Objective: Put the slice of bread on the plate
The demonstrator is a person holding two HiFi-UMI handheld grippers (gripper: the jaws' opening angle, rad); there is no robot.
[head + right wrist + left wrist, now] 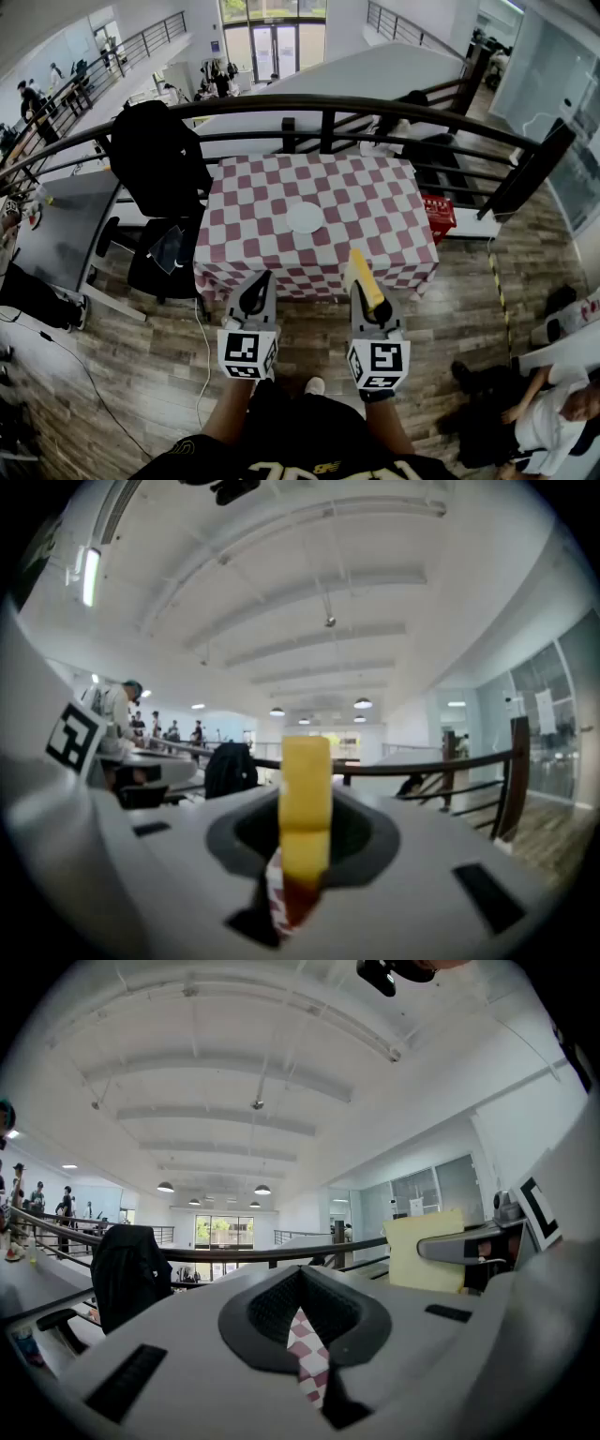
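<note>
On the far left, a black jacket hung over an office chair (155, 164), well clear of the job. Your left gripper (261, 281) was next, held level short of the near edge of the checkered table (375, 202). Its jaws were clenched tip to tip with nothing between them, and only a sliver of the cloth showed through behind the tips in the left gripper view. The white plate (305, 217) sat empty near the table's middle. It lay farther away than both grippers and roughly between their lines, so from your right gripper (367, 298) it was ahead and to the left. That gripper was grasping the slice of bread (361, 277): the jaws were nearly together, pinching the yellow slab by its flat faces. The slice stood on edge, its long axis running out past the fingertips toward the table, and it had not yet passed over the plate. The right hand was the one to carry, I judged; the slice would have to travel forward and left, then be laid flat. A red crate (438, 216) stood off the table's right end.
</note>
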